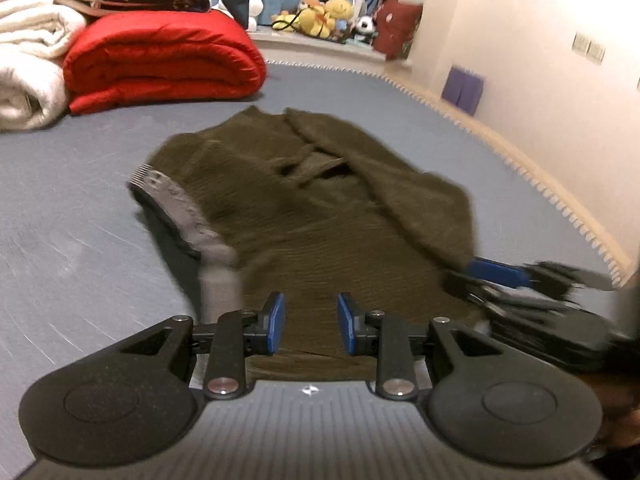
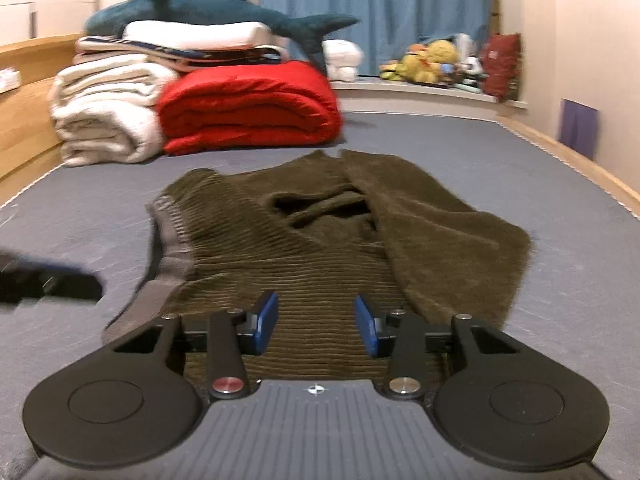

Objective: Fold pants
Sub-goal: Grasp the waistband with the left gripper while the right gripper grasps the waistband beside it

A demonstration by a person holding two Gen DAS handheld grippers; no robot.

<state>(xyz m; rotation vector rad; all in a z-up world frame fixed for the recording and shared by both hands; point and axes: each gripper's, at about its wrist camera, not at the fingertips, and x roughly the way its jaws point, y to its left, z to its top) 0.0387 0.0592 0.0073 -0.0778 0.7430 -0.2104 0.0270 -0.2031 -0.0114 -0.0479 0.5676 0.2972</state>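
Observation:
Olive corduroy pants lie partly folded on the grey-blue mattress, with a grey waistband along the left edge and a leg flap folded over on the right. My left gripper is open and empty, low over the near edge of the pants. My right gripper is also open and empty, over the near part of the pants. The right gripper also shows blurred at the right in the left wrist view. The left gripper shows as a dark blur at the left in the right wrist view.
A folded red quilt and rolled white blankets stand at the far left of the mattress, with a blue shark plush on top. Plush toys sit on a ledge behind. A wall and wooden bed edge run along the right.

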